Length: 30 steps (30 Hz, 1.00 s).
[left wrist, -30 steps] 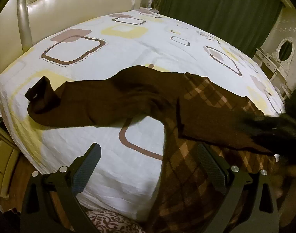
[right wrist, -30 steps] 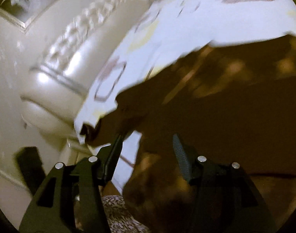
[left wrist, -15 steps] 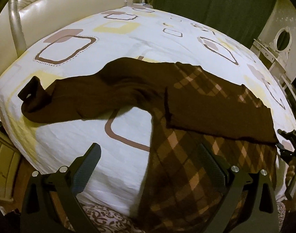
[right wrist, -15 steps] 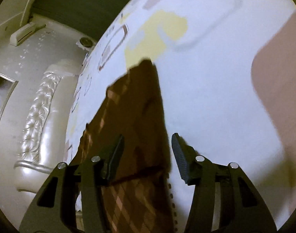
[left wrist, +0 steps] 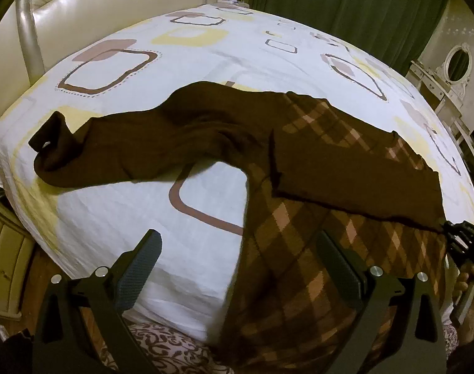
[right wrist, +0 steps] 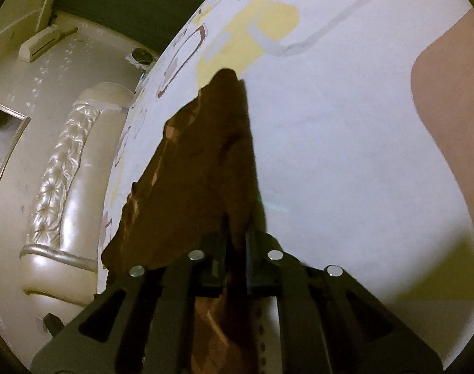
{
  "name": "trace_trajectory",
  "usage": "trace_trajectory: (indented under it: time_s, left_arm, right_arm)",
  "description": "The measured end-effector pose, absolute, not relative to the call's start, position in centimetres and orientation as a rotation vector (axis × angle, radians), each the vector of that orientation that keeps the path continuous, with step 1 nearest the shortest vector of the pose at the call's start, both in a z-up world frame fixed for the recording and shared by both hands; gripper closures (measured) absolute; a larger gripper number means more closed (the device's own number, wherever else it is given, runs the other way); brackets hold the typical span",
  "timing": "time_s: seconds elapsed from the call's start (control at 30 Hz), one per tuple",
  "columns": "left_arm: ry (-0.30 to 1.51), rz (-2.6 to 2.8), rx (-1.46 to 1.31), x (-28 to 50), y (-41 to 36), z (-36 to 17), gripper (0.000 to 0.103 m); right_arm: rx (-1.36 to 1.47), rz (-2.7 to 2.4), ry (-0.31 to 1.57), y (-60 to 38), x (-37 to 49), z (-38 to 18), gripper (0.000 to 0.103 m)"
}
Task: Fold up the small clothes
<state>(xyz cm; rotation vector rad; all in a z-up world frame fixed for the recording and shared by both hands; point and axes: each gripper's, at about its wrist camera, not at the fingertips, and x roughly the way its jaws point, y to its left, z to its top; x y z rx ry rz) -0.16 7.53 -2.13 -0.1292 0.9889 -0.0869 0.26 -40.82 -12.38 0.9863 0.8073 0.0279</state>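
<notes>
A dark brown garment (left wrist: pixel 330 162) with an argyle body lies spread on the bed sheet (left wrist: pixel 206 212), one long sleeve (left wrist: pixel 112 155) reaching left. My left gripper (left wrist: pixel 240 268) hangs open above the bed's near edge, with the garment's lower part below its right finger and nothing between the pads. At the far right of the left wrist view, my right gripper (left wrist: pixel 458 237) sits at the folded sleeve's corner. In the right wrist view, my right gripper (right wrist: pixel 238 240) is closing, its jaws almost together with the garment's (right wrist: pixel 199 162) edge pinched between the pads.
A cream tufted headboard (left wrist: pixel 97 9) borders the bed on the left. Green curtains (left wrist: pixel 346 6) hang behind, a dressing table with an oval mirror (left wrist: pixel 455 62) stands at the right, and a nightstand (left wrist: pixel 3 265) at the lower left. A person's hand (left wrist: pixel 470 286) holds the right gripper.
My right gripper swung from over the garment to its right corner at the bed edge, rolled, and closed on the cloth. My left gripper stayed almost still and open.
</notes>
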Motion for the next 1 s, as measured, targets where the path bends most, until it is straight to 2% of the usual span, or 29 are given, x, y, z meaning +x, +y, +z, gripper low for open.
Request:
trace_trajectory:
  time_s: [0.2,0.27,0.33,0.4,0.67,1.0]
  left_arm:
    - [0.980,-0.086,-0.138,0.0,8.2,-2.1,0.004]
    - [0.982,-0.088,-0.150,0.1,8.7,-2.1,0.004]
    - [0.977,-0.085,-0.163,0.2,9.3,-2.0,0.004]
    - [0.966,-0.081,-0.185,0.4,10.3,-1.6,0.004]
    - [0.893,-0.027,-0.226,1.0,15.8,0.6,0.004]
    - [0.870,0.152,-0.341,2.7,28.8,0.8,0.004]
  right_arm:
    - [0.898,-0.075,0.715,-41.0,-1.4,-8.5,0.089]
    - [0.858,-0.057,0.702,-40.3,-1.2,-7.1,0.086]
    - [0.827,-0.040,0.700,-39.2,-0.8,-6.1,0.077]
    - [0.817,-0.011,0.694,-38.0,-0.4,-5.6,0.075]
    - [0.789,0.052,0.736,-34.7,0.4,-6.2,0.071]
    - [0.778,0.093,0.814,-31.9,1.0,-8.4,0.061]
